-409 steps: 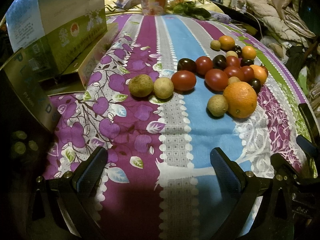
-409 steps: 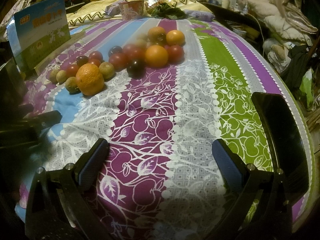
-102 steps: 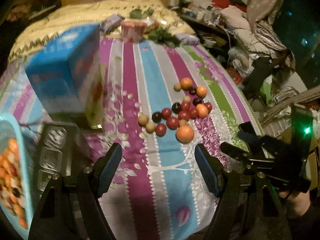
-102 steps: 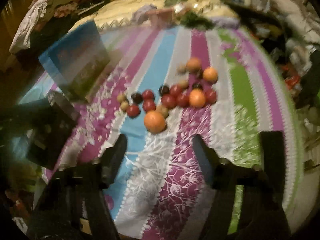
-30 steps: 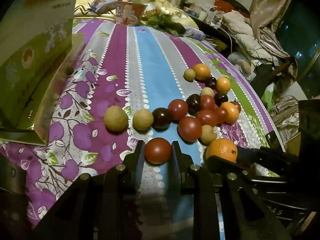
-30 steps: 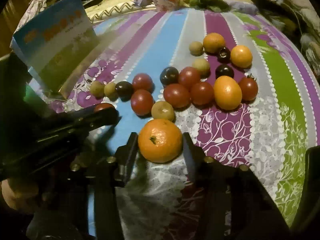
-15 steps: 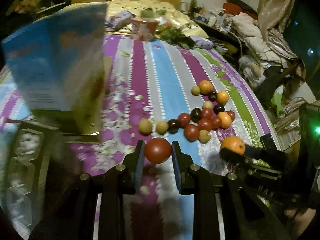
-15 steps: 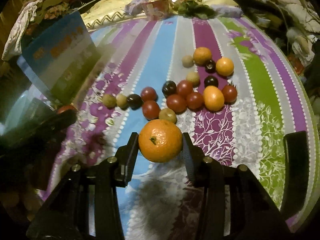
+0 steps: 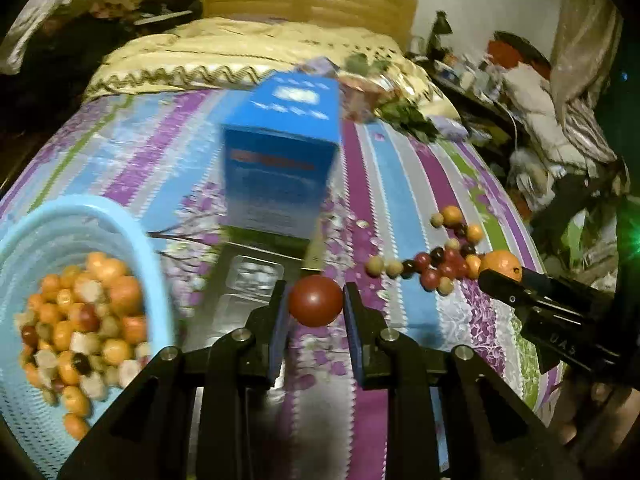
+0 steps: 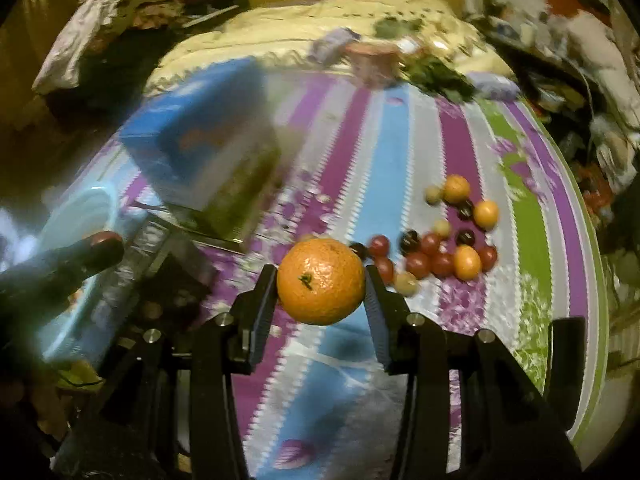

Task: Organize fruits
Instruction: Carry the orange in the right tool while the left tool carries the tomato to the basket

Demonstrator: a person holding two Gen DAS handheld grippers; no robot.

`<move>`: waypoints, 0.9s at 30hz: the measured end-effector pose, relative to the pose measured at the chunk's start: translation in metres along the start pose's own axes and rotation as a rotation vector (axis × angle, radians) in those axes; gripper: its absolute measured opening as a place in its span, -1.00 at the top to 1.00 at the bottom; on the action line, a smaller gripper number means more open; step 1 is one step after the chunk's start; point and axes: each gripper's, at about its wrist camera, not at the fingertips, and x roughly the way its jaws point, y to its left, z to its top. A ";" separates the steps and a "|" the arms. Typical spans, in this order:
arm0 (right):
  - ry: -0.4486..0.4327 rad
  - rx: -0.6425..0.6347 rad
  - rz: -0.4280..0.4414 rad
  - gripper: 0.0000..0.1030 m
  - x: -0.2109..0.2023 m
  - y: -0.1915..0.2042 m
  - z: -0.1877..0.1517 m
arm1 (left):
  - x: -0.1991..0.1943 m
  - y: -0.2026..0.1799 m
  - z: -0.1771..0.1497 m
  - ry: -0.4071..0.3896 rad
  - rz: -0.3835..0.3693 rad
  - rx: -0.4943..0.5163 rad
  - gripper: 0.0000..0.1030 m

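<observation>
My left gripper point(image 9: 315, 306) is shut on a red tomato point(image 9: 315, 300), held up above the striped tablecloth point(image 9: 400, 184). My right gripper point(image 10: 321, 282) is shut on an orange mandarin point(image 10: 321, 281), also lifted off the cloth. In the left wrist view the right gripper with its mandarin point(image 9: 501, 265) shows at the right. A cluster of loose fruit point(image 9: 438, 258) lies on the cloth: red and dark tomatoes, small oranges and tan round fruits point(image 10: 448, 232). At the lower left a light-blue basket point(image 9: 60, 216) holds several mixed fruits.
A blue box point(image 9: 280, 160) stands mid-table behind a clear plastic tray point(image 9: 248, 276). A pink cup point(image 10: 374, 60) and greens point(image 10: 436, 72) sit at the table's far end. Clutter and clothes crowd the right side beyond the table edge.
Both grippers have risen off the cloth with their fruit and swung left; the blue basket has come into the left wrist view and the fruit cluster looks smaller and farther.
</observation>
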 end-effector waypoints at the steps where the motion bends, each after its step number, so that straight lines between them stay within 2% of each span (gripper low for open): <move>1: -0.002 -0.011 0.007 0.16 -0.002 0.006 0.002 | -0.006 0.006 0.001 -0.008 0.006 -0.007 0.48; 11: -0.024 -0.136 0.096 0.16 -0.015 0.087 0.029 | -0.066 0.085 0.009 -0.086 0.084 -0.113 0.48; 27: -0.003 -0.295 0.205 0.16 -0.008 0.206 0.045 | -0.112 0.191 -0.009 -0.131 0.174 -0.262 0.48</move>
